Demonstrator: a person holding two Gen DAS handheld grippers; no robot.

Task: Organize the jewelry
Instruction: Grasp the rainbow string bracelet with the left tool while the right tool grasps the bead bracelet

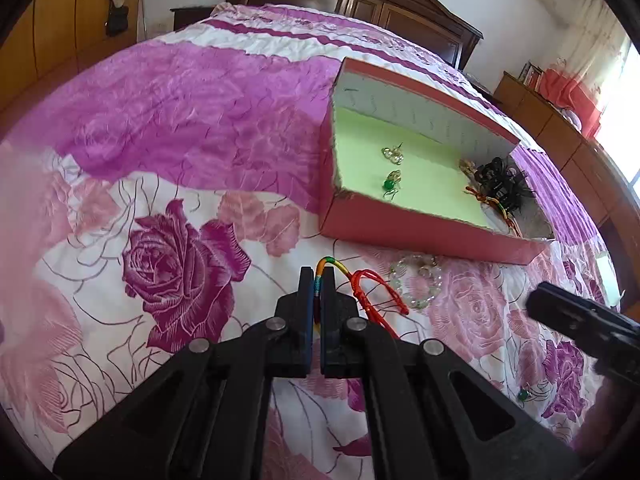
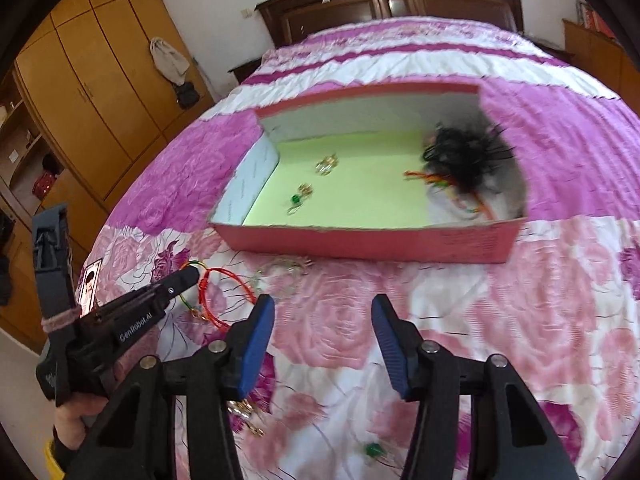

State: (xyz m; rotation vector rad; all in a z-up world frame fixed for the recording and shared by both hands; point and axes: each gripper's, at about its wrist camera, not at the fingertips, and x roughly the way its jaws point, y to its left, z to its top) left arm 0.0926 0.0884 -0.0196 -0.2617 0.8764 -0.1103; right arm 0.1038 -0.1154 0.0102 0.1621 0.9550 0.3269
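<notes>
My left gripper (image 1: 318, 276) is shut on a rainbow braided cord bracelet (image 1: 325, 266), low over the floral bedspread. A red cord bracelet (image 1: 372, 292) and a clear bead bracelet (image 1: 416, 284) lie just right of it. Behind them stands a red box (image 1: 420, 236) with a green floor, holding clear earrings (image 1: 392, 154), green earrings (image 1: 390, 184) and black hair ties (image 1: 500, 184). My right gripper (image 2: 323, 312) hangs open over the bedspread with nothing between its fingers. In the right wrist view the left gripper (image 2: 188, 276) is at the left, by the red cord bracelet (image 2: 228, 292).
A green earring (image 2: 374, 449) and a gold piece (image 2: 244, 412) lie on the bedspread (image 2: 520, 300) under my right gripper. A dark headboard (image 2: 392, 0) closes the far end of the bed. Wooden wardrobes (image 2: 100, 80) stand along the left side.
</notes>
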